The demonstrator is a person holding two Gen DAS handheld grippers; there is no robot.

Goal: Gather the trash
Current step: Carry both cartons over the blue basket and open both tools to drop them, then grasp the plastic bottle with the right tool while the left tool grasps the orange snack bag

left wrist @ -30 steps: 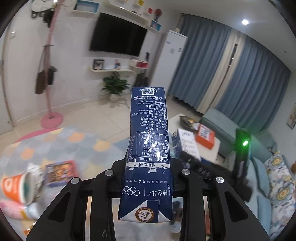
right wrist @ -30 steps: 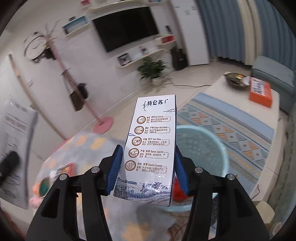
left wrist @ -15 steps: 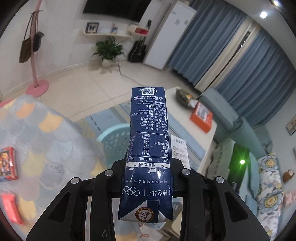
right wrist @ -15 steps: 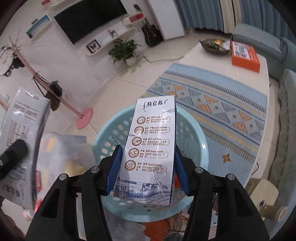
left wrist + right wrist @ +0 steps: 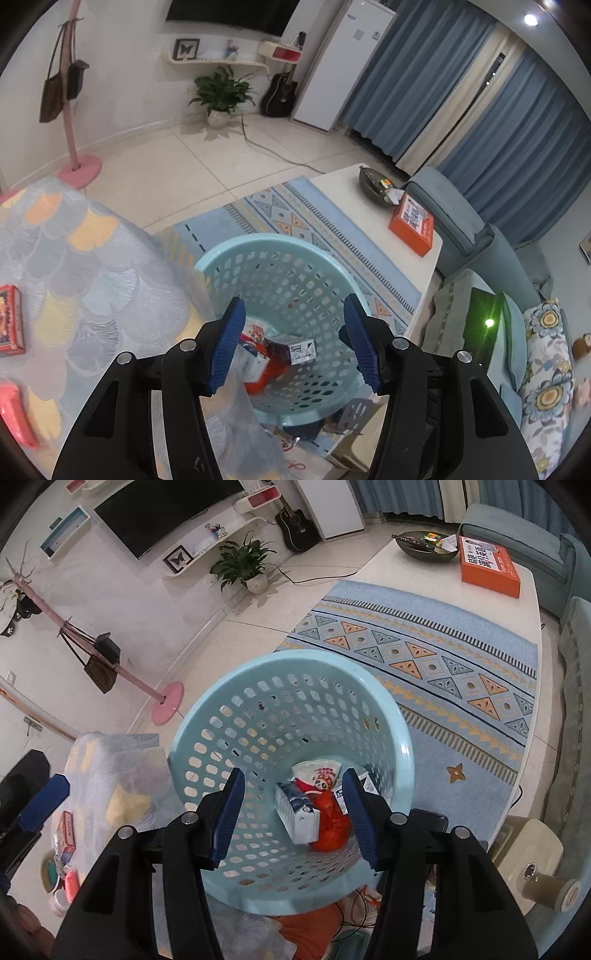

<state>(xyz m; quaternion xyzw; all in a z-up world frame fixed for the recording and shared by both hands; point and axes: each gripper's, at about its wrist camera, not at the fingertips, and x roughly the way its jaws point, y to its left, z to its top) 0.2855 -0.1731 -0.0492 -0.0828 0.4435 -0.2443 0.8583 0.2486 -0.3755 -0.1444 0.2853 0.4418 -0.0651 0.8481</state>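
A light blue perforated basket (image 5: 236,254) (image 5: 291,664) stands on the floor beside the table. My left gripper (image 5: 293,347) is open and empty above its rim. My right gripper (image 5: 293,818) is open and empty above it too. Inside the basket lie a dark blue milk carton (image 5: 295,349), a white milk carton (image 5: 297,810), a red wrapper (image 5: 330,830) and a white snack bag (image 5: 319,773). The left gripper's blue pad (image 5: 44,803) shows at the left of the right wrist view.
A table with a scale-patterned cloth (image 5: 74,266) holds a red box (image 5: 9,319) and a pink item (image 5: 16,413). A white coffee table (image 5: 406,554) carries an orange box (image 5: 489,566) and a bowl (image 5: 424,546). A patterned rug (image 5: 443,657), sofa (image 5: 480,236) and pink coat stand (image 5: 79,166) lie beyond.
Both grippers have opened and let go of their milk cartons, which now lie in the basket. Both views have tilted further down over the basket.
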